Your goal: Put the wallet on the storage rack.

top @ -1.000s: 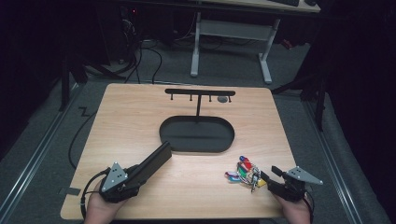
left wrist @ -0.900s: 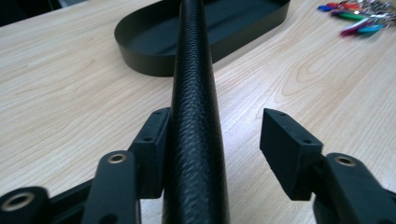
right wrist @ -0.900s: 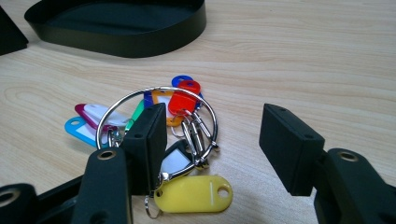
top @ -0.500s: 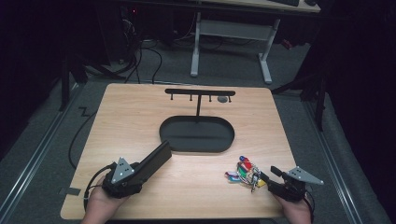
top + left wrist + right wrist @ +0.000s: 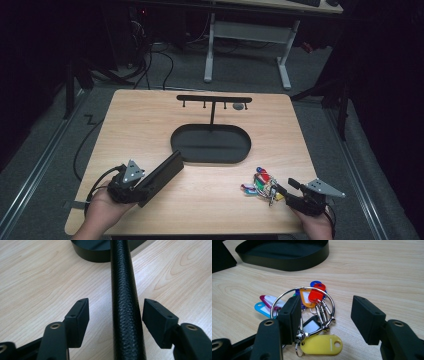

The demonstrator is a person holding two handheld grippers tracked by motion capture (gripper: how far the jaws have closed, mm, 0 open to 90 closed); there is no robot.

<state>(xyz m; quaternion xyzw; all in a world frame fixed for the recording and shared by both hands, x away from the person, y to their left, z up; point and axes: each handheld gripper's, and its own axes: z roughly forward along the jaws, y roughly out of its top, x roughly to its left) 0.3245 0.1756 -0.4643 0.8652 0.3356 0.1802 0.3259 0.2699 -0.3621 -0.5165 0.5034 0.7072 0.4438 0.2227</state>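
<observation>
Left gripper, whose jaws have just been opening, is seen released around the black case lying on the table beside the tray, and should be drawn back straight so neither pad drags it.

My table was evenly lit from overhead while the room toward twelve o'clock stayed dark. My close views were sharp, with soft shadows and no glare.
</observation>
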